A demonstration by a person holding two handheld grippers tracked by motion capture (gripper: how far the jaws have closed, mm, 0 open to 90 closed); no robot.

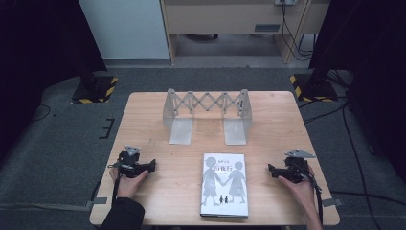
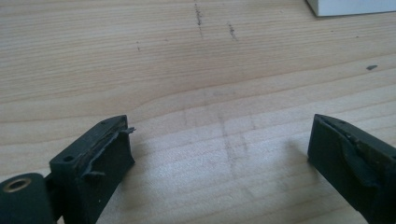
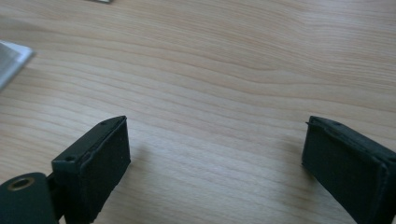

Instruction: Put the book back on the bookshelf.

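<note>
On a pale wood-grain table (image 1: 143, 201), the left black two-jaw gripper (image 1: 152, 166) rests low on the boards, its jaws wide apart and holding nothing, aimed inward. Its worn rubber pads (image 2: 105, 151) hang over bare, scuffed wood. Just right of it, at the near edge between the two tools, lies a flat white hardback book with grey silhouette figures on its cover (image 1: 224, 184), its long axis running away from the person; both hands sit about equally near. Behind it stands an upright silver metal expanding book rack with scissor lattice (image 1: 207, 114), unfilled. At far right, the right black two-jaw gripper (image 1: 272, 170) mirrors the left, jaws likewise spread and unladen, pointing at the book.
</note>
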